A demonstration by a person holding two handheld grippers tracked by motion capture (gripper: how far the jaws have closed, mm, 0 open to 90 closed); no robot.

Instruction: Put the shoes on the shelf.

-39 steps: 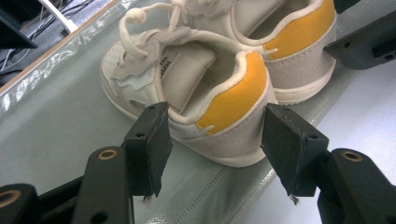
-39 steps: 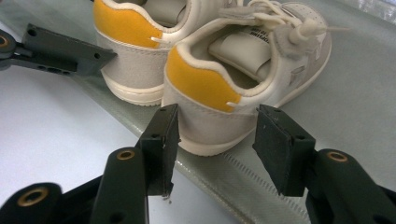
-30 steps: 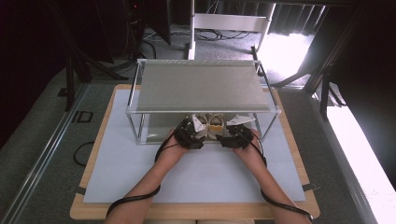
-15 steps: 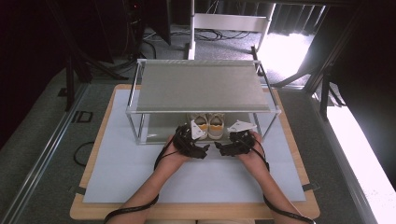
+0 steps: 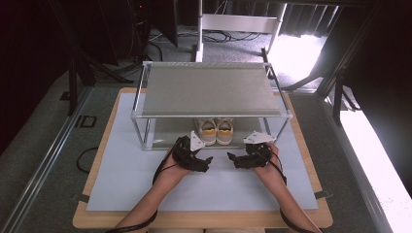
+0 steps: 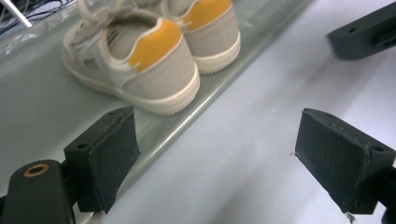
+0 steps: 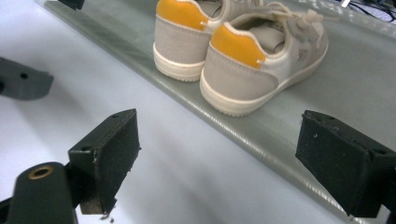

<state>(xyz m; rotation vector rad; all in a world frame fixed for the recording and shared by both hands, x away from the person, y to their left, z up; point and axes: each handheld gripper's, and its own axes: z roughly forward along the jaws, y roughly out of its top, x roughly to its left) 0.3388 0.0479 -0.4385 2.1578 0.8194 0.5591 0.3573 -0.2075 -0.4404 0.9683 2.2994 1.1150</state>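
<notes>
Looking down on a table with a white mat [image 5: 145,189], a person's two forearms reach in from the near edge. Each hand holds a black gripper just in front of a two-level rack [image 5: 210,90]. The left gripper [image 5: 206,164] has its jaws spread wide with nothing between them, and the right gripper [image 5: 232,159] does too; their tips point toward each other, close but apart. Just beyond them, on the rack's lower shelf [image 5: 167,133], a pair of beige shoes [image 5: 216,130] with orange heel patches sits side by side, heels facing the grippers. The rack's grey top shelf covers the toes.
</notes>
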